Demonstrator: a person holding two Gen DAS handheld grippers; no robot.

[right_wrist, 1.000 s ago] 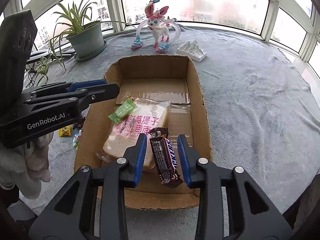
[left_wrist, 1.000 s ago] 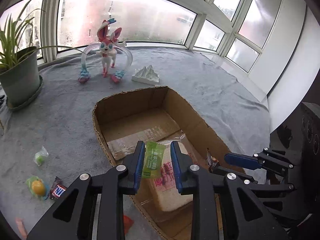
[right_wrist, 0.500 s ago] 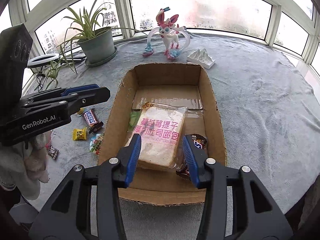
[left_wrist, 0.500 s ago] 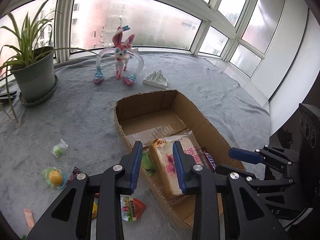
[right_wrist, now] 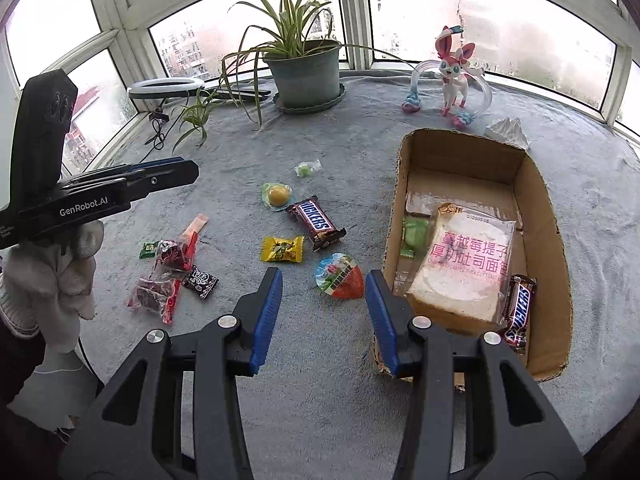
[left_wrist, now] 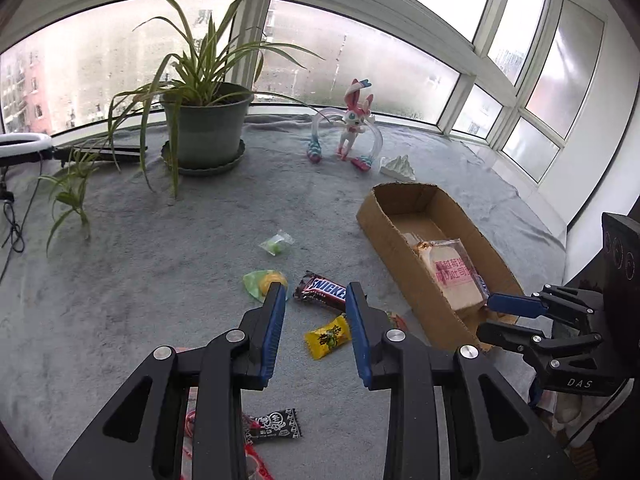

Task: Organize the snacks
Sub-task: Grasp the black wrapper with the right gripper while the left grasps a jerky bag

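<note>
A cardboard box (right_wrist: 540,184) (left_wrist: 384,224) holds a bread pack (right_wrist: 468,264), a green candy (right_wrist: 414,236) and a Snickers bar (right_wrist: 518,312). Loose snacks lie on the grey cloth to its left: a Snickers bar (right_wrist: 316,222) (left_wrist: 322,290), a yellow candy (right_wrist: 282,250) (left_wrist: 328,336), a red-green jelly cup (right_wrist: 340,278), a yellow jelly cup (right_wrist: 276,196) (left_wrist: 264,284). My left gripper (left_wrist: 316,300) is open and empty above the Snickers and yellow candy. My right gripper (right_wrist: 324,280) is open and empty, around the red-green jelly cup's place, left of the box.
A potted plant (right_wrist: 306,76), a pink toy figure (right_wrist: 450,76) and a white mountain model (right_wrist: 506,130) stand at the back. Several red and black candy packets (right_wrist: 172,272) lie at the left. A small green candy bag (right_wrist: 306,168) lies farther back. A ring light (right_wrist: 166,88) sits by the window.
The left gripper let go of the green candy and the right let go of the Snickers bar, both now in the box. Both grippers opened wider and moved left over the loose snacks.
</note>
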